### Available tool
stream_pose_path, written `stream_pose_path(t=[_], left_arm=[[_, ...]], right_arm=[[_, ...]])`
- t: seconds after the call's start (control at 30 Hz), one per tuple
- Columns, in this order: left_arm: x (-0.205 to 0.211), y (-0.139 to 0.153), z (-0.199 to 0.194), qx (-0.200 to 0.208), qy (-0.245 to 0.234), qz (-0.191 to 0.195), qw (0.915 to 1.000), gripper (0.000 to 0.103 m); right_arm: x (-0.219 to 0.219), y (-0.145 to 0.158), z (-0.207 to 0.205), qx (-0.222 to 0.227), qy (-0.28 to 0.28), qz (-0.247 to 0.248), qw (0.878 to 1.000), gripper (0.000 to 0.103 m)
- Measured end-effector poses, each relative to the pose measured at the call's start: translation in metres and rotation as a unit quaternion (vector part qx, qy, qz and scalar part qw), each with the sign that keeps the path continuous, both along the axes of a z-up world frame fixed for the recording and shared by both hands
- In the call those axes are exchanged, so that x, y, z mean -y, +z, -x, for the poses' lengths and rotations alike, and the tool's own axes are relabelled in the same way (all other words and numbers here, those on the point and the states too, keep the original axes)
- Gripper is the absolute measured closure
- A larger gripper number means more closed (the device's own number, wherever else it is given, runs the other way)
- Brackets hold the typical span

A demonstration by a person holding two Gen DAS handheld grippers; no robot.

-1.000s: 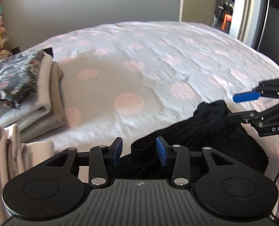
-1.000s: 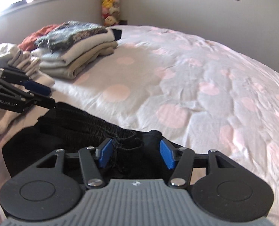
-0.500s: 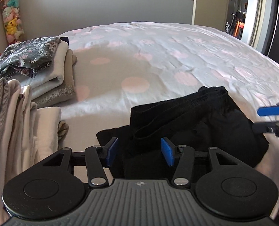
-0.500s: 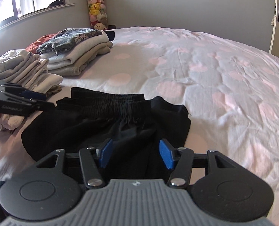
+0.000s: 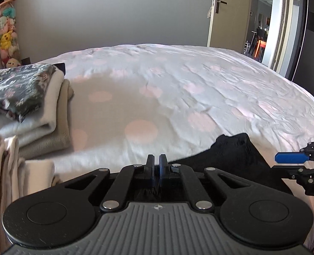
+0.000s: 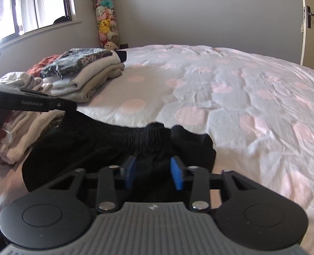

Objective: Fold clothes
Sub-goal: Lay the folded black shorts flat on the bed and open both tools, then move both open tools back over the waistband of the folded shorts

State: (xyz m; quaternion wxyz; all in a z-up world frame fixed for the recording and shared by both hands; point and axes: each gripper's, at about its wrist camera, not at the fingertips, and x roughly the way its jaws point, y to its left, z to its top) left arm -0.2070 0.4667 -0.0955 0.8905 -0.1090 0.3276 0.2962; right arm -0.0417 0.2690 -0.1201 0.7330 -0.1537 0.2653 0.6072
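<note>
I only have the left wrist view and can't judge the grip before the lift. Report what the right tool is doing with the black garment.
Observer: The right tool is open. Its blue pads stand apart over the black shorts, just short of the elastic waistband.
Operator: Tell me where my left tool sits on it.
Observer: The left tool is shut at the waistband's left end, and the fabric rises toward its tip.
Operator: Name anything hidden behind the folded stack.
Observer: An orange garment lies behind the folded stack.
</note>
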Motion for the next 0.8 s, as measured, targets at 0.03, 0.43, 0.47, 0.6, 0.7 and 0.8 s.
stream_pose_path(t=[0.03,0.43,0.47,0.6,0.7,0.8], left_arm=[[-0.005,-0.004,-0.005,-0.006,0.003,-0.001,1.0,0.101],[-0.048,-0.05,-0.016,-0.025,0.029,0.028,0.9989,0.101],[-0.05,-0.054,-0.018,-0.029,0.03,0.029,0.9987,0.101],[-0.051,-0.069,-0.026,-0.049,0.033,0.029,0.9978,0.103],[-0.05,-0.065,-0.021,-0.037,0.049,0.031,0.9976,0.103],[-0.042,-0.042,-0.002,-0.003,0.073,0.029,0.9969,0.102]], right_arm=[[-0.005,0.0,0.0,0.001,0.004,-0.001,1.0,0.073],[-0.067,-0.032,-0.016,-0.002,0.004,0.021,1.0,0.08],[-0.069,-0.036,-0.019,-0.003,0.0,0.024,1.0,0.083],[-0.07,-0.046,-0.023,-0.012,-0.002,0.032,0.999,0.083],[-0.067,-0.044,-0.022,-0.011,0.001,0.03,0.999,0.083],[-0.057,-0.035,-0.025,-0.03,-0.005,0.016,0.999,0.079]])
